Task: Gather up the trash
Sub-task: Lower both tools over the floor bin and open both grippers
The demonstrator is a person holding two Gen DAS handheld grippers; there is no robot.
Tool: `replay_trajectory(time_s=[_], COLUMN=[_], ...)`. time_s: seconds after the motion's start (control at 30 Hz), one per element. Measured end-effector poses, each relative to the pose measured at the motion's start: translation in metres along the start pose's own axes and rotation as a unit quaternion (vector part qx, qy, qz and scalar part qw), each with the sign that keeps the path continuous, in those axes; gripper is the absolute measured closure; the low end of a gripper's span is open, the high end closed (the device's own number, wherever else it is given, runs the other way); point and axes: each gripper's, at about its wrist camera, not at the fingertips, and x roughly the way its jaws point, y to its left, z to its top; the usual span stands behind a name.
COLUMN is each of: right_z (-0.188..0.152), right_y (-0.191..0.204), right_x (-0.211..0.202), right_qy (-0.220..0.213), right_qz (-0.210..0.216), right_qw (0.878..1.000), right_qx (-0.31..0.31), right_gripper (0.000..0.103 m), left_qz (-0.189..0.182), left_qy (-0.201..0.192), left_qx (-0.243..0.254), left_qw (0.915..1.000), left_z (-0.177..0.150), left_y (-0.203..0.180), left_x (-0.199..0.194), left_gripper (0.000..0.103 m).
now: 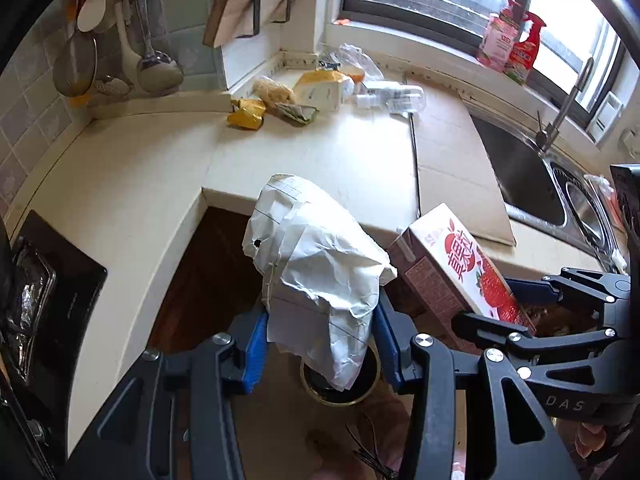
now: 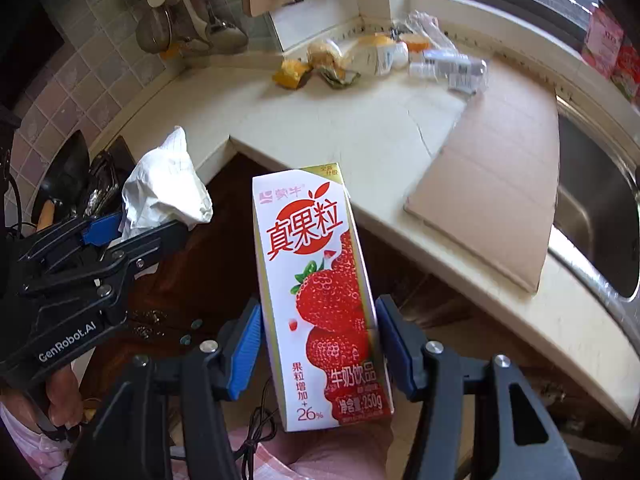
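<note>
Two pieces of trash are in hand, with more waiting on the counter. On the left, the left gripper [image 1: 320, 344] is clamped on a crumpled sheet of white paper [image 1: 316, 268], its blue pads [image 1: 256, 344] pressing the wad from both sides; the paper hangs off the counter's edge, above a round dark bin [image 1: 340, 380] on the floor (only part of its rim shows past the paper). Just to the right, the right gripper [image 2: 318, 348] carries a strawberry milk carton [image 2: 320, 304], nearly upright and tilted slightly, with a blue pad against each side of it; the carton too is clear of the beige countertop [image 2: 360, 136], over the dark cabinet front and the floor.

Judged from this, the task is partway done: both items look about ready to be dropped, the paper being the closer to the bin's mouth. Left to collect at the back corner of the counter, from left to right, are a yellow snack wrapper [image 1: 246, 114], a crushed green wrapper [image 1: 298, 112], a yellow-and-white carton [image 1: 324, 88], a clear plastic bag [image 1: 352, 60] and an empty plastic bottle [image 1: 390, 98]. A flat piece of cardboard [image 1: 456, 172] lies beside the steel sink [image 1: 532, 176]; whether it counts as trash I cannot tell.
</note>
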Motion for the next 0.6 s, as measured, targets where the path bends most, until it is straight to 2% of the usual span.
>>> replay_trajectory(time_s=[0.27,0.43,0.6], right_z=[-0.064,-0.092,-0.117], right_y=[-0.012,-0.034,-0.061], right_x=[0.057,0.116,0.203], right_qy=[0.101,0.148,0.195], right_qz=[0.005,-0.008,-0.01], right_qw=[0.992,0.982,0.97], right_qx=[0.075,0.114,0.147], right_gripper=[0.047,0.047,0.046], left_qz=[-0.045,-0.063,-0.06], left_qy=[0.072,0.138,0.189], left_qx=[-0.021,-0.037,-0.033], left_qw=[0.9962,0.9877,0.9796], left_z=[-0.058,-0.093,-0.125], left_y=[0.002,0.009,0.011], left_x=[0.055,0.127,0.21], left_gripper=[0.058,0.057,0.056])
